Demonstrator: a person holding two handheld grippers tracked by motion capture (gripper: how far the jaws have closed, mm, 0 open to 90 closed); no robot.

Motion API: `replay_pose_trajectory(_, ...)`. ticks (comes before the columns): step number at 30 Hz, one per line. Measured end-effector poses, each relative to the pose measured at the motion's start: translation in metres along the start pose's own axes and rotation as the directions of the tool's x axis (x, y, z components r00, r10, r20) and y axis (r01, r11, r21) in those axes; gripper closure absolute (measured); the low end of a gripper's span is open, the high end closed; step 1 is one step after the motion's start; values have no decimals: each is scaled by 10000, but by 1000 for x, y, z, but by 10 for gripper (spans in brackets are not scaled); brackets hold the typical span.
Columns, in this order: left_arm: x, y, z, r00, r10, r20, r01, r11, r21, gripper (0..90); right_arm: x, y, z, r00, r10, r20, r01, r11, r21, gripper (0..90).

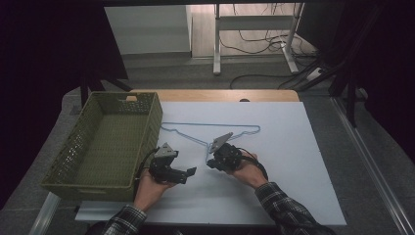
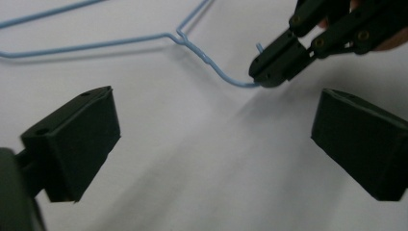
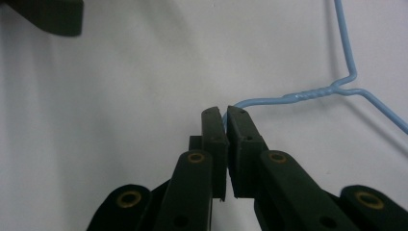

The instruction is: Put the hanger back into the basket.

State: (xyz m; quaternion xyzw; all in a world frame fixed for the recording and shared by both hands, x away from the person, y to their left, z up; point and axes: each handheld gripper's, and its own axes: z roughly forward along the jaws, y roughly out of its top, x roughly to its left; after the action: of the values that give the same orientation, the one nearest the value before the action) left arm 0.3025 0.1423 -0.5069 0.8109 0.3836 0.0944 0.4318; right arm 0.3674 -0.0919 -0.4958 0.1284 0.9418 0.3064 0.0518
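A light blue wire hanger point(image 1: 215, 131) lies flat on the white table point(image 1: 303, 147), its triangular body pointing away from the person and its hook curving back toward the near edge. An olive-green plastic basket point(image 1: 78, 177) stands empty just to the left of the hanger, on the table's left side.

The right gripper point(image 3: 226, 118) has its jaws pressed together on the hook of the hanger; in the right gripper view the wire enters between the two black jaw tips, just past the twisted neck. The left gripper view shows the same pinch from the side, the right gripper point(image 2: 272, 72) closed at the bend of the hook, with the hanger point(image 2: 144, 41) resting on the table behind it.

The left gripper point(image 1: 188, 174) is held low over the table between basket and hanger, its jaws spread wide and holding nothing.

The step in hand appears to be the grasp of the hanger by its hook, the hanger not yet lifted. The next move probably calls for raising the hook so the frame clears the table, then carrying it left over the basket rim. A thin wire held at one end may swing or slip, so the free left gripper could steady the frame.
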Motion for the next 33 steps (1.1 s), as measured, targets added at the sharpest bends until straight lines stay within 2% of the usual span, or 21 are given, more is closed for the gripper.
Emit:
replay_pose_trajectory(2, -4, 0, 4, 9993, 254, -273, -247, 9994, 262, 75, 0, 1, -2, 10000, 9, -15, -9, 10000, -57, 868)
replay_pose_trajectory(4, -5, 0, 5, 9988, 327, -360, -314, 9988, 378, 98, 0, 1, -2, 10000, -6, -8, 5, 10000, -59, 868)
replay_pose_trajectory(7, -6, 1, 10, 9980, 346, -531, -315, 9978, 580, 213, 0, 2, -3, 10000, -55, 19, 55, 10000, -43, 868)
replay_pose_trajectory(8, -6, 1, 12, 9984, 231, -515, -197, 9976, 658, 322, 1, 3, -4, 10000, -63, 8, 63, 9999, -89, 868)
replay_pose_trajectory(9, -5, 0, 14, 9986, 153, -506, -121, 9979, 639, 322, 1, 3, -4, 10000, -63, 8, 63, 9999, -89, 868)
replay_pose_trajectory(10, -4, 0, 21, 9986, -123, -506, 161, 9969, 769, 401, 0, 4, -5, 10000, -83, 14, 83, 9999, -104, 868)
replay_pose_trajectory(11, -4, 0, 21, 9986, -123, -506, 161, 9969, 769, 463, 0, 4, -5, 10000, -83, 14, 83, 9999, -104, 868)
replay_pose_trajectory(12, -4, 0, 25, 9984, -79, -554, 125, 9965, 824, 463, 0, 4, -5, 10000, -82, 10, 82, 9999, -123, 868)
replay_pose_trajectory(14, -4, 0, 34, 9990, -17, -443, 56, 9962, 873, 616, 1, 5, -6, 9999, -116, 26, 116, 9998, -161, 868)
replay_pose_trajectory(15, -4, 0, 34, 9990, -17, -443, 56, 9962, 873, 659, 1, 5, -6, 9999, -116, 26, 116, 9998, -161, 868)
replay_pose_trajectory(18, -6, 1, 48, 9997, 61, -242, -38, 9954, 952, 736, 0, 6, -9, 9999, -135, 33, 136, 9997, -223, 868)
replay_pose_trajectory(25, -7, 4, 60, 9998, 120, -175, -106, 9971, 759, 785, 0, 7, -11, 10000, -64, 3, 64, 9996, -293, 868)
replay_pose_trajectory(26, -9, 7, 65, 9994, 295, -202, -278, 9965, 784, 785, 0, 7, -11, 10000, -79, 0, 79, 9995, -295, 868)
replay_pose_trajectory(30, -10, 10, 70, 9998, 197, -35, -195, 9980, 605, 788, 0, 8, -12, 10000, 2, -23, -3, 9994, -355, 866)
replay_pose_trajectory(33, -13, 13, 72, 9991, 403, -129, -394, 9972, 642, 788, -1, 7, -13, 10000, 38, -32, -39, 9991, -414, 865)
